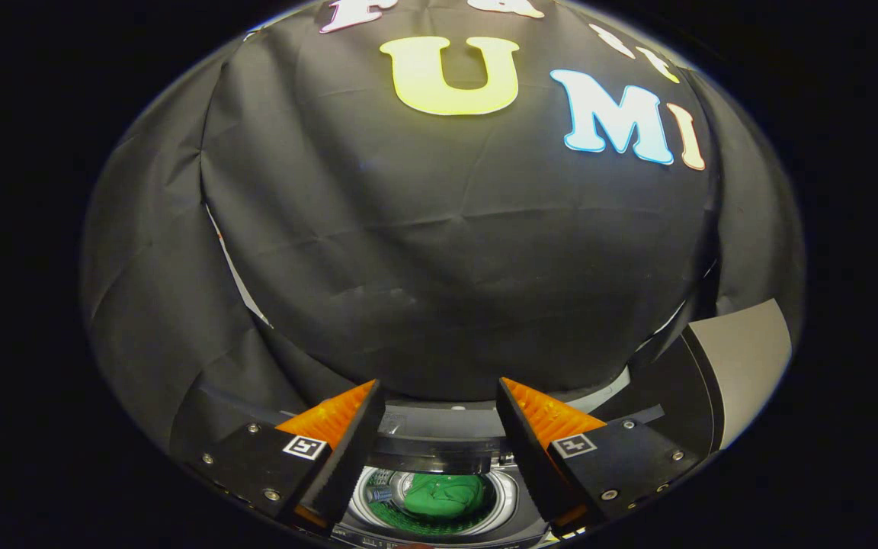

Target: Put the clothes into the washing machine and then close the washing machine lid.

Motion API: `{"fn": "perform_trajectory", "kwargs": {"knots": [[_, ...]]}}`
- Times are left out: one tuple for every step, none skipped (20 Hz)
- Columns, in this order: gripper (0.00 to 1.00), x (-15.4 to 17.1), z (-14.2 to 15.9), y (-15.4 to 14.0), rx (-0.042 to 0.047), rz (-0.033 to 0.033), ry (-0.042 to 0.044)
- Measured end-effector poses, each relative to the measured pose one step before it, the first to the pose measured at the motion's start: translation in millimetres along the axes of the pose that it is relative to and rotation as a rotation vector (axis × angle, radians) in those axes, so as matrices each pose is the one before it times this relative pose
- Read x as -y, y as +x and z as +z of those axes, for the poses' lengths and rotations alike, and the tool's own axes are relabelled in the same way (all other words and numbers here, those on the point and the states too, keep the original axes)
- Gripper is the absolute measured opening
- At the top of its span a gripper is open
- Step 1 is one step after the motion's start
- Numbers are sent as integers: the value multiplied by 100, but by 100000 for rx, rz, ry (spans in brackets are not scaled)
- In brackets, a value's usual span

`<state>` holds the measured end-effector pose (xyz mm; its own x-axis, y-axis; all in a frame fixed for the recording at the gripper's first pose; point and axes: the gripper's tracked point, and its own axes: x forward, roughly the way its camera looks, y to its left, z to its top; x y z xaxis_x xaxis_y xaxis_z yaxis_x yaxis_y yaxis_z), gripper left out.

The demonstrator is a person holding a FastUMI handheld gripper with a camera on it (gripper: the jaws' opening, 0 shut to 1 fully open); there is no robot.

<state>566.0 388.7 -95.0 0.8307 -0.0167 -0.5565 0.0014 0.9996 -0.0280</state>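
Clothes loaded, lid not yet closed.
Gripper view: my gripper [439, 412] hangs spread and empty above the washing machine [439, 450]; green clothes [443, 496] lie in the drum below. I judge closing the lid comes next.

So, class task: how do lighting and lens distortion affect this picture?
Gripper view: the fisheye bows the booth wall outward; light is dim and even across it; the green clothes in the washing machine drum sit bright and fairly sharp between the open tool fingers.
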Motion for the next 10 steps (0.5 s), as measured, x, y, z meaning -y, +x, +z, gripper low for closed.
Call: {"fn": "perform_trajectory", "kwargs": {"knots": [[92,-97,-199,-258,849,66,-158],[92,-45,-186,-213,777,211,-179],[92,56,-121,-50,509,169,4],[92,-17,-121,-159,375,100,58],[92,-41,-276,-170,304,-17,-155],[92,-69,-183,-206,273,23,-86],[92,-62,-334,-309,382,75,-209],[92,-91,-128,-313,736,101,-49],[92,-131,-334,-328,1029,273,-232],[92,-159,-118,-338,1025,682,-102]]}}
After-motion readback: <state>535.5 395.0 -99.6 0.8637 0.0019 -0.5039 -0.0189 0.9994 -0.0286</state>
